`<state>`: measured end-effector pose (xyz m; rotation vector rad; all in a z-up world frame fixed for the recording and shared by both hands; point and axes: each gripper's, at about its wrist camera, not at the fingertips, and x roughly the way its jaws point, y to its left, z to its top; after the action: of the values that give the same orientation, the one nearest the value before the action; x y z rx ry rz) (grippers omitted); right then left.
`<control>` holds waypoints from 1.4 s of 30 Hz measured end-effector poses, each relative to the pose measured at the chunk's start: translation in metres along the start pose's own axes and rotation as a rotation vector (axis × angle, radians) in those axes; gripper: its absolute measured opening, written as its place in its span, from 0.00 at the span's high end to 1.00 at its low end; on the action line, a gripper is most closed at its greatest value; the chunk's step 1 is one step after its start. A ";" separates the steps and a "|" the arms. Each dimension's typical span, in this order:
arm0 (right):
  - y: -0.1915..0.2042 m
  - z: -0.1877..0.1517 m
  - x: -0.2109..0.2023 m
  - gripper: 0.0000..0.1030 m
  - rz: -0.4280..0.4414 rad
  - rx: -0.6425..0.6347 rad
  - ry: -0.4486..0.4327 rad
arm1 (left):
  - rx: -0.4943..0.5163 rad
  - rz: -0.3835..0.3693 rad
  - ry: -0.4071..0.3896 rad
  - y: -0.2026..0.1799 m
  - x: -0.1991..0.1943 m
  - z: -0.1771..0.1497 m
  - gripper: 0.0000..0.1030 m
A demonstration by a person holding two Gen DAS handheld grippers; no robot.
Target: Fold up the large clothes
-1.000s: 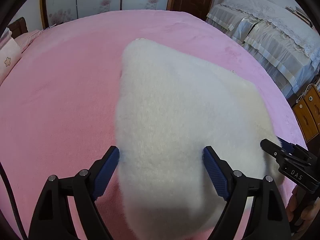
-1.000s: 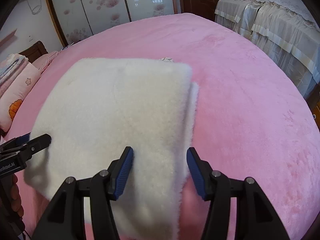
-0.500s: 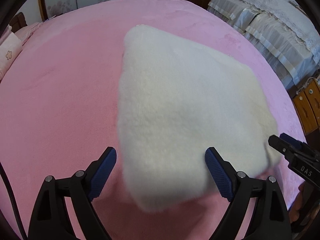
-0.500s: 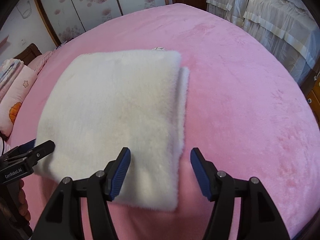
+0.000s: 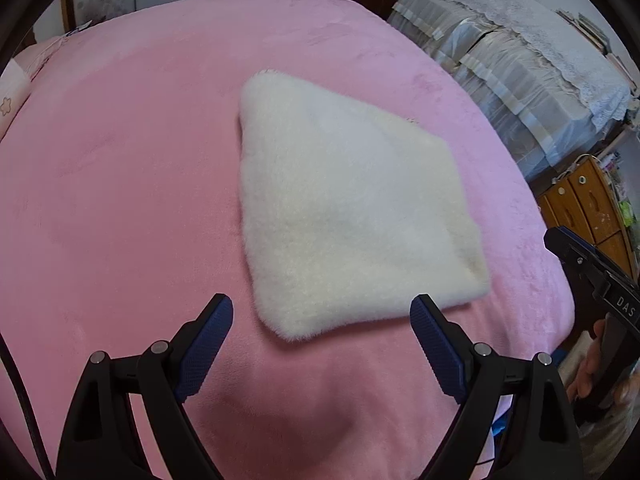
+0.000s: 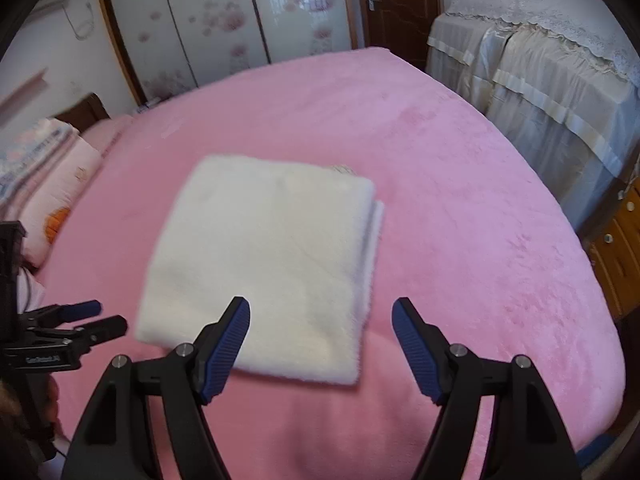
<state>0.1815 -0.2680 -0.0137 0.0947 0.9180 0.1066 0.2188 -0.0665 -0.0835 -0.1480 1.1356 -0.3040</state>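
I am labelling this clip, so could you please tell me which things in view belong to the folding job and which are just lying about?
Belongs to the job:
- folded fluffy white fleece garment
- pink plush bed cover it lies on
- left claw, open
- right claw, open

Just lying about:
- pale pink printed pillow
- lace-covered white furniture
- brown wooden drawer cabinet
- dark wooden door

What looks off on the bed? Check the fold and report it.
Minor only: the white fleece garment lies folded on the pink bedspread, but a lower layer pokes out along its right edge, so the edges aren't flush.
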 end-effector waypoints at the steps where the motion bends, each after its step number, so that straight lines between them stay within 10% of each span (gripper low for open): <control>1: 0.001 0.004 -0.004 0.28 0.001 -0.013 -0.008 | 0.006 -0.005 0.000 0.000 -0.004 0.004 0.13; 27: -0.104 0.004 0.190 0.18 0.393 0.402 0.377 | -0.185 -0.313 0.182 0.074 0.152 0.068 0.08; 42: -0.072 0.006 0.236 0.00 0.498 0.286 0.417 | -0.214 -0.448 0.232 0.082 0.208 0.063 0.00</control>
<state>0.3322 -0.3086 -0.2045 0.5846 1.3081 0.4709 0.3701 -0.0564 -0.2595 -0.5723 1.3592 -0.6081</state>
